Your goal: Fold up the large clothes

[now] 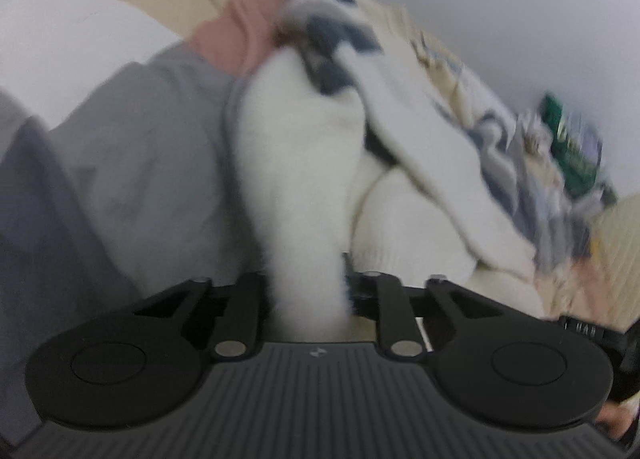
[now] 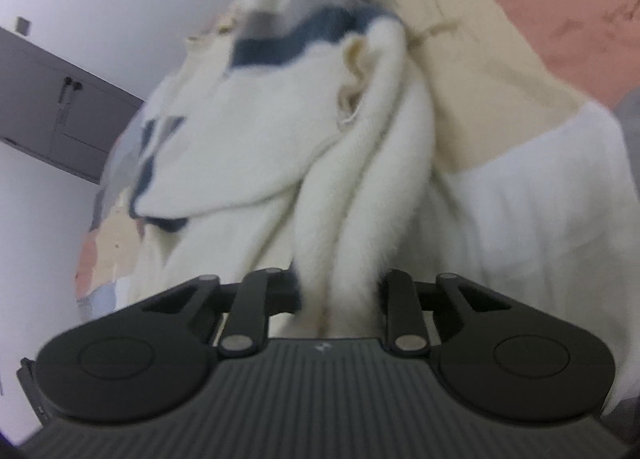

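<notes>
White sweater [image 2: 256,147], patchwork bedcover [image 2: 480,71], grey wall cabinet [image 2: 60,107]

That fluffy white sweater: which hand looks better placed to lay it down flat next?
Probably neither alone. The left gripper and right gripper each clamp a bunch of the white sweater, so both would lower together.

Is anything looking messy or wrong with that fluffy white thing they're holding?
Nothing looks damaged. The white fleece garment is bunched and twisted, not flat: each tool, left and right, clamps a rope-like gather of it. It hangs over a patchwork bedspread. Both pictures are motion-blurred.
</notes>
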`<action>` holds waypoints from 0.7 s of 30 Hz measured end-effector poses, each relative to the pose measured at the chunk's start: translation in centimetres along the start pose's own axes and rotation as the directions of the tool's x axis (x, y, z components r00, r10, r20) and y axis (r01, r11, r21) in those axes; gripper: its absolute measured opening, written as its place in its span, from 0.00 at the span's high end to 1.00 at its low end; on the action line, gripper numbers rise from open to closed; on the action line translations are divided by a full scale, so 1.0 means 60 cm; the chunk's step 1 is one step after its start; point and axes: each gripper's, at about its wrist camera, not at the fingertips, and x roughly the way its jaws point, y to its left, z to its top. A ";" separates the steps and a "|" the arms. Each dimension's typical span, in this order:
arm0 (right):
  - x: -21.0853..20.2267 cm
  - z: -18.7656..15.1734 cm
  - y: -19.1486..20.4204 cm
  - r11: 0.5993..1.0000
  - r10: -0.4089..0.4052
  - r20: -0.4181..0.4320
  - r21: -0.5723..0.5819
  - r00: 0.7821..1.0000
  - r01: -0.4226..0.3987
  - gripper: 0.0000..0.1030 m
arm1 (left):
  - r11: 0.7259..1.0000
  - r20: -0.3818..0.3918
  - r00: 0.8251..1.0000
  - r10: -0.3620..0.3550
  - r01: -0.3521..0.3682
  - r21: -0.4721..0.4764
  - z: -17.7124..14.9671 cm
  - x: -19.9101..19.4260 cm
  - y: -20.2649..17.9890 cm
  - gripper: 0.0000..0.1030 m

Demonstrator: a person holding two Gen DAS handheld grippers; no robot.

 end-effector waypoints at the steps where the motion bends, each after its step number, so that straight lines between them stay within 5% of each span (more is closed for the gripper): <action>1: -0.013 0.001 -0.001 1.000 0.024 0.016 -0.010 1.000 -0.024 0.79 | 1.000 0.025 1.000 0.004 -0.004 -0.011 0.000 -0.014 0.003 0.85; 6: -0.084 0.005 0.006 0.985 0.171 0.095 -0.035 0.981 -0.169 0.80 | 0.983 0.079 0.989 -0.128 0.137 -0.121 0.006 -0.077 0.021 0.87; 12: -0.172 0.005 0.021 0.963 0.265 0.135 -0.081 0.955 -0.256 0.81 | 0.941 0.094 0.948 -0.304 0.314 -0.127 -0.019 -0.156 0.010 0.87; 18: -0.272 -0.007 0.045 0.931 0.357 0.153 -0.140 0.921 -0.338 0.81 | 0.874 0.113 0.881 -0.460 0.471 -0.117 -0.038 -0.247 -0.007 0.87; 21: -0.332 -0.018 0.068 0.913 0.391 0.152 -0.189 0.908 -0.362 0.80 | 0.828 0.148 0.830 -0.538 0.553 -0.091 -0.042 -0.304 -0.020 0.87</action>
